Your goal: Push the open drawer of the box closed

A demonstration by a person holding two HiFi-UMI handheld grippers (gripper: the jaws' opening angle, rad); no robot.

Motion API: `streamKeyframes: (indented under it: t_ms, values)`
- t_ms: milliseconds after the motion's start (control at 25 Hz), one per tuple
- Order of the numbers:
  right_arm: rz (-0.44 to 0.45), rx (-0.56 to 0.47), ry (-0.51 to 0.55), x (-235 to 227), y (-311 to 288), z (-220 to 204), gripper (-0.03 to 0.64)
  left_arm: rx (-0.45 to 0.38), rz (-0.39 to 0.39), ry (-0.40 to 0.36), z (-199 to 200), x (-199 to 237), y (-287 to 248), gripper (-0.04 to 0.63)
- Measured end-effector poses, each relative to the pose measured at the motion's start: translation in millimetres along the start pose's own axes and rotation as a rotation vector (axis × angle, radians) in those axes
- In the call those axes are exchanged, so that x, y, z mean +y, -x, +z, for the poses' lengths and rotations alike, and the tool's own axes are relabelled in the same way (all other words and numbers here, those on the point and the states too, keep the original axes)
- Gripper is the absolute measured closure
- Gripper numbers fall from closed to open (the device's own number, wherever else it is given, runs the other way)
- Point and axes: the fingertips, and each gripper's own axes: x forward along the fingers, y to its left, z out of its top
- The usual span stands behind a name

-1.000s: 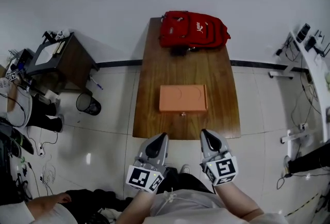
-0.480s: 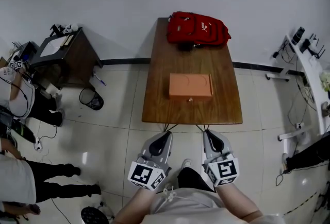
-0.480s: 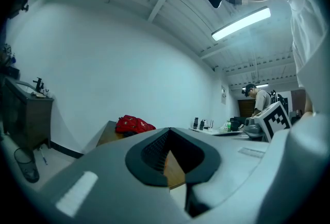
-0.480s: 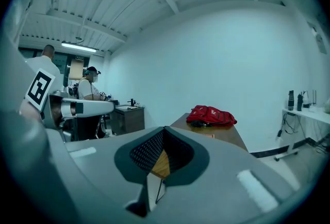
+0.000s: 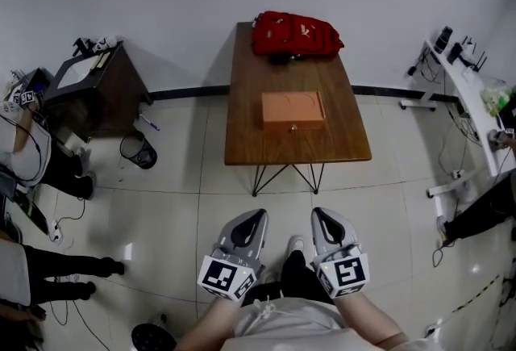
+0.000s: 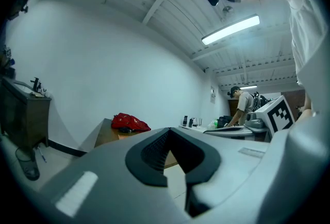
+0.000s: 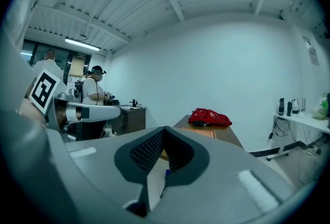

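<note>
An orange box (image 5: 293, 110) lies on the wooden table (image 5: 250, 139), far ahead of me. Its drawer front, with a small knob (image 5: 293, 127), looks flush with the box, though it is small in the head view. My left gripper (image 5: 254, 218) and right gripper (image 5: 320, 215) hang close to my body over the floor, well short of the table. Both are shut with nothing in them. In the left gripper view the gripper (image 6: 169, 135) points toward the table (image 6: 108, 135). The right gripper (image 7: 164, 130) likewise faces the box (image 7: 203, 134).
A red backpack (image 5: 295, 35) lies at the table's far end by the wall. A dark side cabinet (image 5: 89, 91) and a bin (image 5: 139, 154) stand at the left, with people (image 5: 24, 156) nearby. A white desk (image 5: 468, 83) runs along the right. Tiled floor lies between me and the table.
I have drawn back from the table, so the table and box now lie farther ahead. Both grippers stay shut near my body. A person at the lower left has shifted.
</note>
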Motion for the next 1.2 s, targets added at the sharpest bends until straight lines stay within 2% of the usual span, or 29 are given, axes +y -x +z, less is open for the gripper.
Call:
streamKeyframes:
  t_ms: [280, 560, 1200]
  values:
    - [-0.007, -0.02, 0.019, 15.6, 27.1, 2.4, 0.609, -0.015, -0.029, -0.015, 6.0, -22.3, 23.4, 0.589]
    - [0.042, -0.062, 0.06, 24.5, 36.6, 13.7, 0.609, -0.039, -0.017, -0.035, 15.7, -34.2, 30.0, 0.589]
    - [0.039, -0.071, 0.032, 4.0, 55.0, 15.2, 0.609, -0.028, -0.028, -0.04, 12.1, -63.3, 15.4, 0.589]
